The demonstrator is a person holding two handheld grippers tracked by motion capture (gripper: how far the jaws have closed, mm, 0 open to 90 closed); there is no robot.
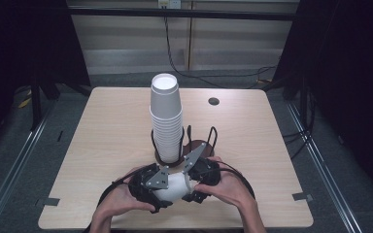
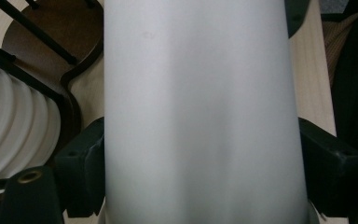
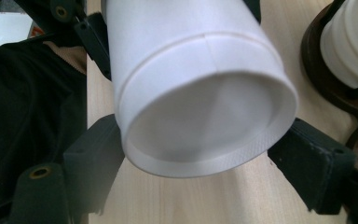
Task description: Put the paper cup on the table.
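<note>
The table point(image 1: 102, 145) is pale wood, and both grippers work low over its near edge, close in front of the person. Just beyond the grippers stands the stack point(image 1: 165, 116) of white cups, upside down and upright, seated in a dark wire holder point(image 1: 201, 145) on a round brown base. In the left gripper view the stack point(image 2: 14, 126) sits off to that gripper's left, the holder point(image 2: 51, 42) ahead of it; in the right gripper view the stack point(image 3: 354, 42) is at the upper right of that gripper.

Between the two grippers lies a single white cup point(image 1: 175, 187), on its side and off the table. The left gripper point(image 1: 150, 187) has its jaws closed against the cup's wall point(image 2: 200, 116), one pad on each flank, touching it. The right gripper point(image 1: 201, 177) meets the cup from the other end, looking at its recessed bottom point(image 3: 200, 121); its jaws stand wide on either side of the base rim, very close to it, but I cannot tell whether they press on it. The left gripper's jaw shows behind the cup in that view.

A hand holds each gripper, the left hand point(image 1: 119, 199) and right hand point(image 1: 233, 189) nearly meeting.
</note>
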